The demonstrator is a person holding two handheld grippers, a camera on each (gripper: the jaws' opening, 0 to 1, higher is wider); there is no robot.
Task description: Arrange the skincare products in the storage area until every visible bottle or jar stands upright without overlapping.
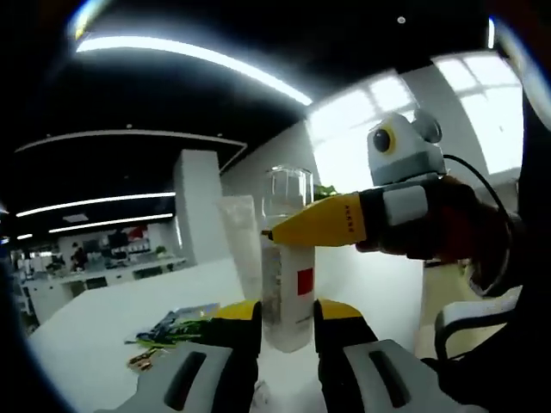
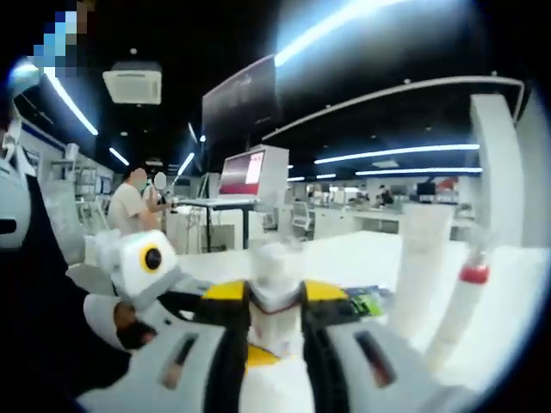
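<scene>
In the left gripper view the left gripper point(image 1: 287, 320) reaches forward with its yellow-tipped jaws set on either side of the base of a clear bottle point(image 1: 287, 262), which stands upright on the white table point(image 1: 112, 318); the bottle has a transparent cap and a white label with a small red square. The jaws sit right beside the bottle's sides, but whether they actually press on it cannot be told. Just behind and to the left of the bottle stands a white tube point(image 1: 243, 245), also upright. The right gripper point(image 1: 269, 233) comes in from the right at the height of the bottle's shoulder, its yellow tip touching or just in front of the bottle (its jaw gap is seen edge-on here). Some colourful flat packets point(image 1: 175, 324) lie on the table further left. In the right gripper view the right gripper point(image 2: 275, 323) has its jaws clenched on the upper part of the clear bottle point(image 2: 275, 297), with the left gripper point(image 2: 151, 280) near on the left. To the right stand the white tube point(image 2: 420, 271) and a slim, tilted red-collared bottle point(image 2: 461, 305), apart from each other.
</scene>
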